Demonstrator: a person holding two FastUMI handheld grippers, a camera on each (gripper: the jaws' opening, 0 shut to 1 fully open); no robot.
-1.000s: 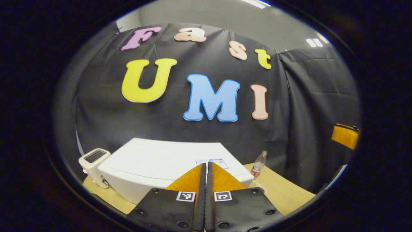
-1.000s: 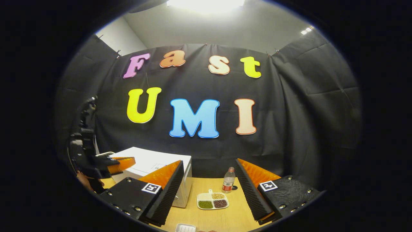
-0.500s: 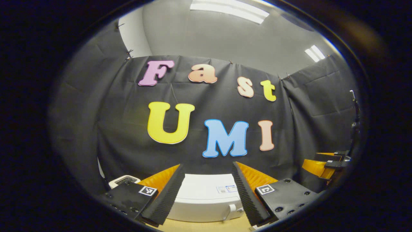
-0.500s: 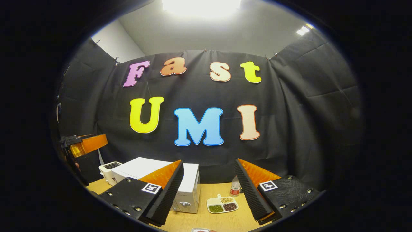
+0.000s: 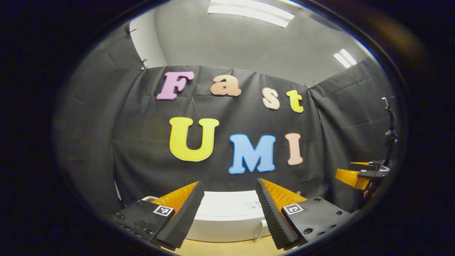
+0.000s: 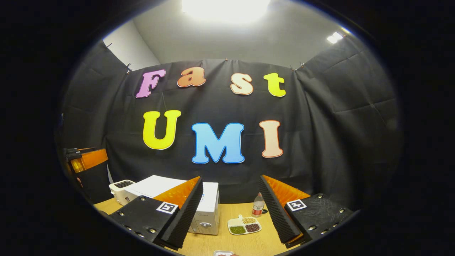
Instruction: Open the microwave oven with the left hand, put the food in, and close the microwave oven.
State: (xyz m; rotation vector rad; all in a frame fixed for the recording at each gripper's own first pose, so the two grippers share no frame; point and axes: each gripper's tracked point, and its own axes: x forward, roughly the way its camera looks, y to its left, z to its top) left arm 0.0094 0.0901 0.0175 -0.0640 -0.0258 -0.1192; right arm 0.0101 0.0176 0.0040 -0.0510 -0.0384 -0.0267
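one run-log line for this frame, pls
phase: pre-contact | left gripper: open, above microwave | right gripper: open, empty | microwave door: shut | sectioned food plate: on table

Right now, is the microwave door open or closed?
Closed. In the right gripper view the microwave shows a flat front with its door flush, nothing swung out.

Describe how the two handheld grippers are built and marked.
The left gripper and right gripper look alike: two wedge-shaped fingers with ribbed inner pads, bolted to dark plates, each plate bearing a square black-and-white tag. No cables or sleeves can be made out.
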